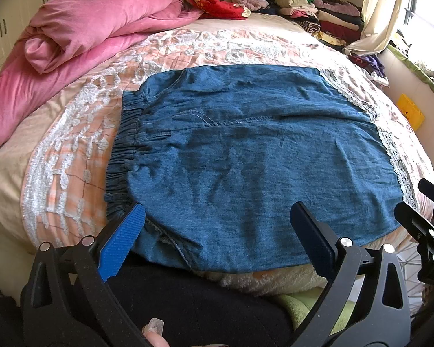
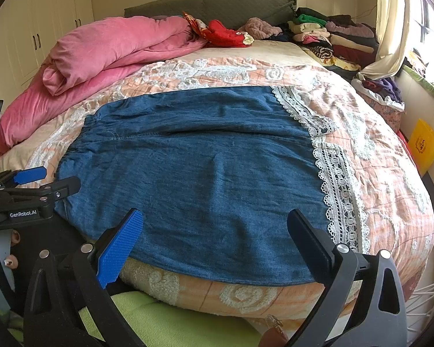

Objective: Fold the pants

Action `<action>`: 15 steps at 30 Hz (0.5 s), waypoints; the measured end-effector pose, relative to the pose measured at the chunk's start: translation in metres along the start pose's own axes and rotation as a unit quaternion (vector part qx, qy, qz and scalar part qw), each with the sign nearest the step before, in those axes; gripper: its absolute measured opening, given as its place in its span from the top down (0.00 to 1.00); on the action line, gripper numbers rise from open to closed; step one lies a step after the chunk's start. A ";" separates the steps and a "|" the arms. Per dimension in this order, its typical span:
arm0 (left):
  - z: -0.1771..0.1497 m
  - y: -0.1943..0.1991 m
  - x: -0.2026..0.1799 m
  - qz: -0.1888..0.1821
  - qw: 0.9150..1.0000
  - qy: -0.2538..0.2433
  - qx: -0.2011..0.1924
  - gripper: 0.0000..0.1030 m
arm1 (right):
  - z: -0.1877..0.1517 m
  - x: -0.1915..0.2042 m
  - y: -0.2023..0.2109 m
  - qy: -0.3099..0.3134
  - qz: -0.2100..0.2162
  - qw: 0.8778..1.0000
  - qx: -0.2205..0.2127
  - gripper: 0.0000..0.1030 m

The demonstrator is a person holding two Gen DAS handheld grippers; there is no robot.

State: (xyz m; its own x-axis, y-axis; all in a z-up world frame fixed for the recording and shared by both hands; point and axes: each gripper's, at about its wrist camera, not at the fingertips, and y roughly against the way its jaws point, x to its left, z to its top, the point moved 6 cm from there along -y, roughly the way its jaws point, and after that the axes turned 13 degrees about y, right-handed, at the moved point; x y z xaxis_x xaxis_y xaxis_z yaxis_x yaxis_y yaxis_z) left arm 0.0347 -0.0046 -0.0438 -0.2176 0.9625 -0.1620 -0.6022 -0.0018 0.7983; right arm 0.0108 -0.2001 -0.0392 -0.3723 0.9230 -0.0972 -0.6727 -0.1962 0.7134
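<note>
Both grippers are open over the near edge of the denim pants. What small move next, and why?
Probably lower both grippers onto the near edge of the pants and close. The left gripper and right gripper are open and empty, and the pants lie flat on the bed, elastic waistband to the left.

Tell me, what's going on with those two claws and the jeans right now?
Left gripper open, right gripper open, both empty at the near edge. Denim pants spread flat on the bed, waistband left, lace cuffs right. Nothing lying on them.

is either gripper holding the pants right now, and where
Nothing is held. The left gripper and right gripper are both open, near the front edge of the denim pants.
</note>
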 end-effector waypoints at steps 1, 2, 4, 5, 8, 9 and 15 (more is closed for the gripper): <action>0.000 0.000 0.000 0.000 1.000 0.000 0.000 0.09 | 0.000 0.001 0.000 0.000 0.000 1.000 0.000 0.04; 0.000 0.000 0.000 0.000 1.000 0.001 0.000 0.09 | 0.000 0.000 0.000 0.000 0.000 1.000 0.000 0.04; 0.000 0.000 0.000 0.000 1.000 0.001 0.000 0.09 | 0.000 0.000 0.000 0.000 0.000 1.000 0.000 0.04; 0.000 0.000 0.000 -0.001 1.000 0.001 -0.001 0.09 | 0.000 0.001 0.000 0.001 0.000 1.000 0.000 0.04; 0.000 0.000 0.000 0.000 1.000 0.001 -0.001 0.09 | 0.001 0.001 0.000 0.001 0.000 1.000 -0.001 0.04; 0.000 0.000 0.000 -0.001 1.000 0.001 0.000 0.09 | 0.001 0.001 0.000 0.001 0.000 1.000 0.000 0.04; 0.003 0.004 0.003 0.000 1.000 0.003 -0.001 0.09 | 0.003 0.001 0.000 0.003 0.000 1.000 -0.003 0.04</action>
State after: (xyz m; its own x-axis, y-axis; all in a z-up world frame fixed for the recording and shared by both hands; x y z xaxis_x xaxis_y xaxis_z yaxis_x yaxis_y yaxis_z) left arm 0.0340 -0.0008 -0.0399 -0.2218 0.9610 -0.1655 -0.6033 -0.0019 0.7975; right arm 0.0124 -0.1980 -0.0370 -0.3750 0.9214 -0.1014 -0.6767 -0.1973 0.7093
